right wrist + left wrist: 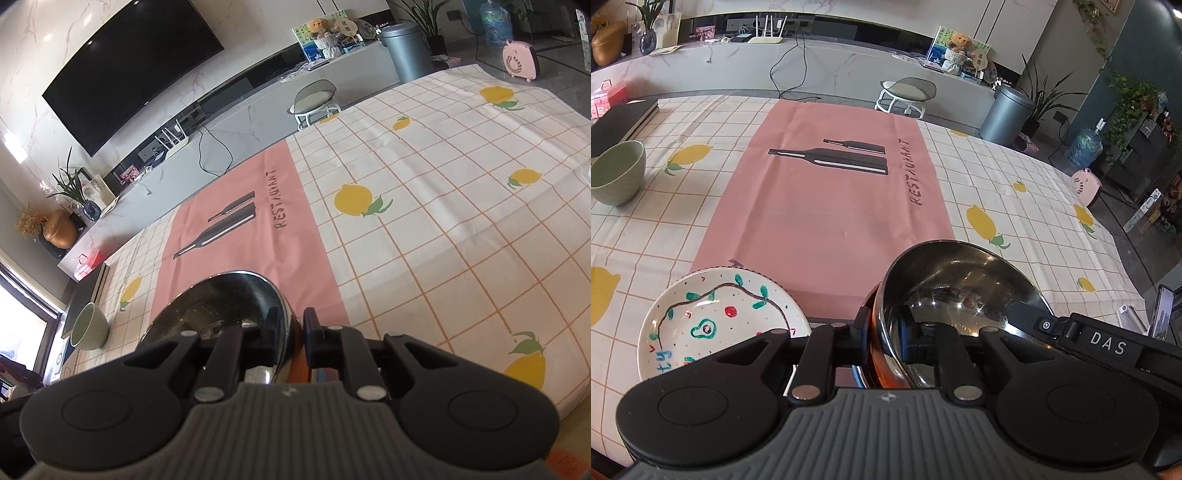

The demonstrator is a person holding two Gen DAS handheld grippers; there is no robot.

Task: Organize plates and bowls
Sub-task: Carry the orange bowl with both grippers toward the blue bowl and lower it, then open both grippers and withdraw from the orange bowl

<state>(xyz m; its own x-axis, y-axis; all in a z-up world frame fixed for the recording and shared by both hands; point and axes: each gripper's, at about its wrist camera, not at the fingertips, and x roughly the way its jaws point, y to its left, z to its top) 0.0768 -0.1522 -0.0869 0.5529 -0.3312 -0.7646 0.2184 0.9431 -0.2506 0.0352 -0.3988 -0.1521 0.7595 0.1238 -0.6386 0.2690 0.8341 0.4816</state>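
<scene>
Evidently both grippers pinch the steel bowl (960,288) by its rim above the pink mat (820,206): left gripper (884,332) and right gripper (290,328) each clamp it, one finger inside. Thin polished metal looks light, stiff and slippery; rim grip seems best.

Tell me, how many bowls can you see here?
2. A steel bowl gripped at its rim by both grippers near the pink mat, and a green bowl at the table's far left. Others may be hidden.

Pink placemat (827,192) printed with bottles, centre frame, lying on lemon-print checked tablecloth (997,177). Black TV (129,70) upper left on marble wall. Grey bin (1006,114) upper right; white stool (905,94) beside it. Pink heater (519,59) top right.
</scene>
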